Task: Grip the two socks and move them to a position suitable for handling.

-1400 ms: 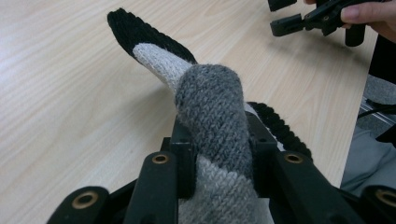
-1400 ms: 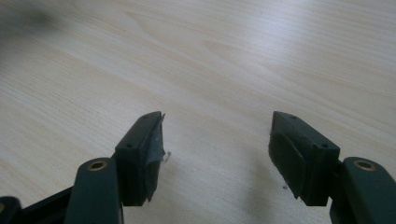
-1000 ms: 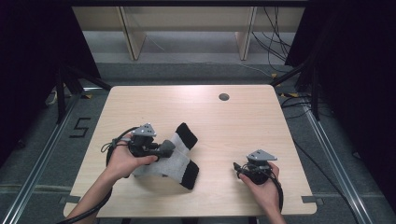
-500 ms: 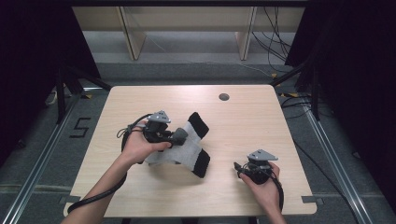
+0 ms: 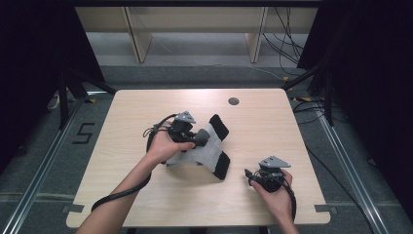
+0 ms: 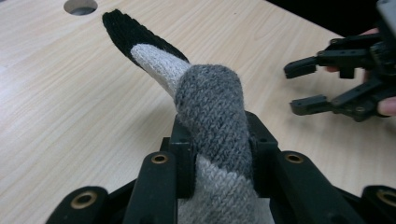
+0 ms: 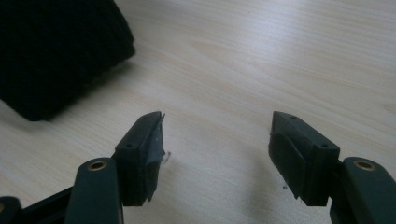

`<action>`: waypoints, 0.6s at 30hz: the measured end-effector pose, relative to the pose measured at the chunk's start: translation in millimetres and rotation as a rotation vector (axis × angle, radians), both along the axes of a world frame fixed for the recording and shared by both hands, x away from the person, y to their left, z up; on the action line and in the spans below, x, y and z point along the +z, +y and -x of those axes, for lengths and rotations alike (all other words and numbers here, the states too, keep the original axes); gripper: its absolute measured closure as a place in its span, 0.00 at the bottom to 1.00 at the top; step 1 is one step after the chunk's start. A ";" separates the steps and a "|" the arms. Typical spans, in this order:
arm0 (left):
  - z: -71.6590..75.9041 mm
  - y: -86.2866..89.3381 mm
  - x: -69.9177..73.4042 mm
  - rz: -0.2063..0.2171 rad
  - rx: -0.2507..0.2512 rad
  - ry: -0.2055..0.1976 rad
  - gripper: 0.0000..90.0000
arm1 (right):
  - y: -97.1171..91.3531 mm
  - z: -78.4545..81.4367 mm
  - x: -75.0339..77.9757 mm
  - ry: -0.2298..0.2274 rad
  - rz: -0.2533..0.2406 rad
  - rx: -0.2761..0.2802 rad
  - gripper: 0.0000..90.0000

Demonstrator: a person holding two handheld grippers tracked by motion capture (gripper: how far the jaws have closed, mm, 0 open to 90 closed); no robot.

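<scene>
- The left gripper [image 5: 200, 138] pinches a bunched fold of the grey sock [image 6: 212, 112] between its jaws, near the middle of the knit.
- The sock [image 5: 207, 148] lies on the table [image 5: 146, 195], just on the person's side of the round hole [image 5: 233, 101]; one black end [image 5: 218, 126] points toward that hole, the other black end [image 5: 222, 165] lies farther from it.
- The right gripper [image 5: 254, 176] rests on the table beyond the sock from the hole, jaws wide apart and holding nothing.
- To do the step well, I judge the pinch should stay firm and the fold low, so the knit drags flat without slipping out.
- The free gripper could then take the nearer black end [image 7: 56, 51].
</scene>
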State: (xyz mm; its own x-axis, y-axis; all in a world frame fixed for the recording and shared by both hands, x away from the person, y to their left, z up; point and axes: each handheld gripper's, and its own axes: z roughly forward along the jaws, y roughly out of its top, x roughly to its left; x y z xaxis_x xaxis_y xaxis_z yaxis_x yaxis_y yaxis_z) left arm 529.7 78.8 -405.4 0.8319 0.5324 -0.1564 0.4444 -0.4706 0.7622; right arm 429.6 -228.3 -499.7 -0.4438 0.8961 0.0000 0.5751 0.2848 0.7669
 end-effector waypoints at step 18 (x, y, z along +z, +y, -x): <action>-19.5 -12.7 -54.8 -0.065 0.094 0.018 0.41 | 0.1 -4.0 6.8 -0.030 0.012 0.020 0.41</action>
State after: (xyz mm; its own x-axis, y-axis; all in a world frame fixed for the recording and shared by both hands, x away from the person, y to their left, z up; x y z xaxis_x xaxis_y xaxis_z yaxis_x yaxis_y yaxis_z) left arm 549.2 66.1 -460.2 0.7752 0.6175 -0.1333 0.5024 -0.4746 0.7228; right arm 433.6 -228.2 -492.9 -0.4613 0.8869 -0.0244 0.5461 0.3055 0.7800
